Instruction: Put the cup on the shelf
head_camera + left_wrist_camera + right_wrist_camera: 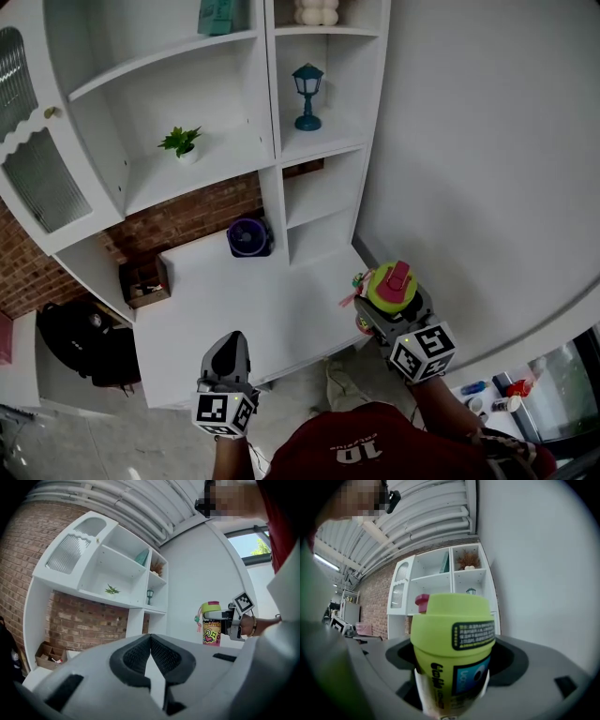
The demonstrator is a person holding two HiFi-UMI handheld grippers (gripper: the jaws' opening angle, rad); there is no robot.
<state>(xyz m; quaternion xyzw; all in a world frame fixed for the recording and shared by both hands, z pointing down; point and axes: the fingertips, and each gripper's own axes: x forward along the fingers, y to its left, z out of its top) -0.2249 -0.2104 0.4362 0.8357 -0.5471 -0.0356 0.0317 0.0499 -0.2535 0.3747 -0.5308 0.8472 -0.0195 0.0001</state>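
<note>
1. The right gripper point(384, 309) holds the cup point(391, 285). Its jaws squeeze the cup's sides under the green lid, so the cup stands up straight and should not spill.
2. The cup is up in the air on the right. It is near the front corner of the white counter point(244, 305) but does not touch it. It is not on the shelf point(323, 142) yet.
3. The left gripper point(231, 345) hangs low, by the front edge of the counter. Its jaws are pressed together with nothing between them. I think it waits out of the way, because one gripper is enough for a cup.
4. The shelf is tall and white, with many open spaces. A small blue lamp point(307, 94) stands in one space on the right side. The two spaces under the lamp look bare, so I think one of them would be a good spot for the cup.
5. A little green plant point(182, 142) sits on the wide board to the left. A purple round thing point(249, 236) stands at the back of the counter. A brown box point(145, 281) sits in a nook to the left of the counter.
6. A red brick wall point(187, 214) shows behind the shelf. A plain white wall point(469, 141) runs along the right side. Both gripper views show long pipes on the ceiling.
</note>
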